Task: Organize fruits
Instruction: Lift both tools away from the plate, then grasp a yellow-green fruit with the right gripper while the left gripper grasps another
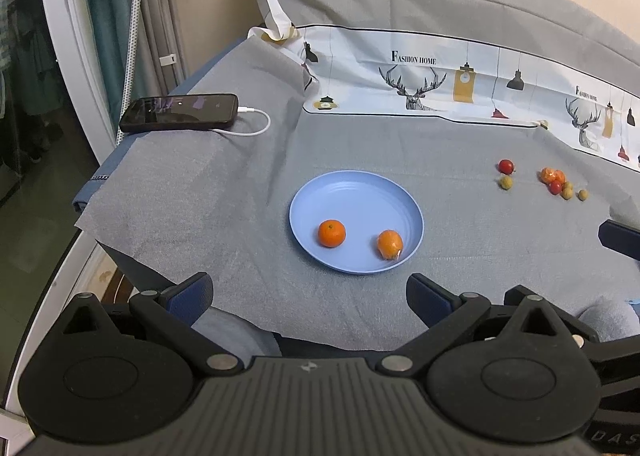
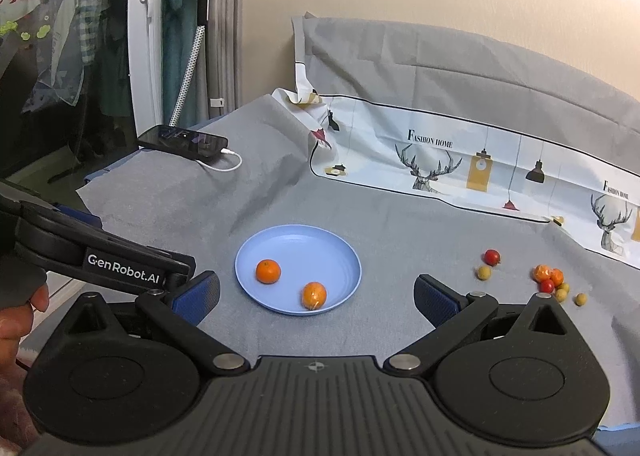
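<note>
A blue plate (image 1: 352, 192) (image 2: 304, 244) lies on the grey cloth and holds two oranges, one at the left (image 1: 331, 233) (image 2: 268, 271) and a wrapped one at the right (image 1: 389, 244) (image 2: 314, 295). To the right lie a red cherry tomato (image 1: 506, 166) (image 2: 491, 257), a small yellow-brown fruit (image 1: 505, 182) (image 2: 484, 272), and a cluster of small orange, red and yellow fruits (image 1: 558, 182) (image 2: 554, 282). My left gripper (image 1: 310, 292) is open and empty, short of the plate. My right gripper (image 2: 316, 296) is open and empty, also short of the plate.
A black phone (image 1: 180, 113) (image 2: 182, 141) with a white cable lies at the far left of the cloth. A printed white cloth (image 1: 440, 76) (image 2: 460, 160) runs along the back. The table edge drops off at the left. The left gripper's body (image 2: 104, 260) shows in the right wrist view.
</note>
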Demonstrator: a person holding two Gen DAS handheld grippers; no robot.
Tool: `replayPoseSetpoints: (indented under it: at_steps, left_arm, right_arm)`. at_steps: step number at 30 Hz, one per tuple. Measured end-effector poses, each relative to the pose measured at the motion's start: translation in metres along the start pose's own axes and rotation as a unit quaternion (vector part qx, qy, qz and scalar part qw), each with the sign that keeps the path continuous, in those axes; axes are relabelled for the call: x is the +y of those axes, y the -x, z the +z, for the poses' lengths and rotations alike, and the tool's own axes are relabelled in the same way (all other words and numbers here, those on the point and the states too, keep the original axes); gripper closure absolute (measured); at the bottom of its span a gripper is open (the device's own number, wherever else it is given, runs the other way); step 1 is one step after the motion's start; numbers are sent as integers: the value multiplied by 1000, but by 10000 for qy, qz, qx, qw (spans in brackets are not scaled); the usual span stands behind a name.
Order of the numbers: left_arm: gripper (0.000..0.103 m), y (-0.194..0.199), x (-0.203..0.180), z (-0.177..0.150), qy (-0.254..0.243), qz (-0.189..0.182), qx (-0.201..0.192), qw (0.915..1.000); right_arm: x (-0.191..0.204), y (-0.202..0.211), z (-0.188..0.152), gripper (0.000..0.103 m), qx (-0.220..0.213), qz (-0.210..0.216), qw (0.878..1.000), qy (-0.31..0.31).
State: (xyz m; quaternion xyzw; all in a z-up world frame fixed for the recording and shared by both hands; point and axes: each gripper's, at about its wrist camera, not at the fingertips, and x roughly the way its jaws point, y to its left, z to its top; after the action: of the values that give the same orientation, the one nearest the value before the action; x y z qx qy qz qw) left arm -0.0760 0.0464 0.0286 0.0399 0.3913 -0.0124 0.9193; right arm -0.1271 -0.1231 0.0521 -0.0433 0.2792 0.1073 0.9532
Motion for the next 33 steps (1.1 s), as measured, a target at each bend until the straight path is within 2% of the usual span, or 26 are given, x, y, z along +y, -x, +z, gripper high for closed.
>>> replayPoseSetpoints:
  at_steps: [9, 13, 23, 26, 30, 33]
  left_arm:
    - [0, -6, -4, 4, -127, -46, -24, 9999]
    - [0, -16, -15, 9, -325, -33, 120, 9994]
    - [0, -56, -51, 19, -814, 23, 525, 9953]
    - [0, -76, -67, 31, -792, -136, 772, 9938]
    - [0, -110, -101, 53, -811, -343, 945, 9916]
    - [0, -142, -136, 71, -913, -496, 1036, 9892]
  right_arm:
    - [-4, -7, 1, 1, 88, -74, 9999, -56]
    - [-14, -9, -2, 1, 45, -147, 9996, -232]
    - [-70, -35, -23, 1, 278, -458, 9916, -1178]
    - [-99, -47, -31, 1, 328, -719, 9846, -1562]
    - [-152, -63, -45, 1, 314, -1370, 9677, -2095]
    - [-202, -85, -58, 1, 386, -2049, 9444, -2542]
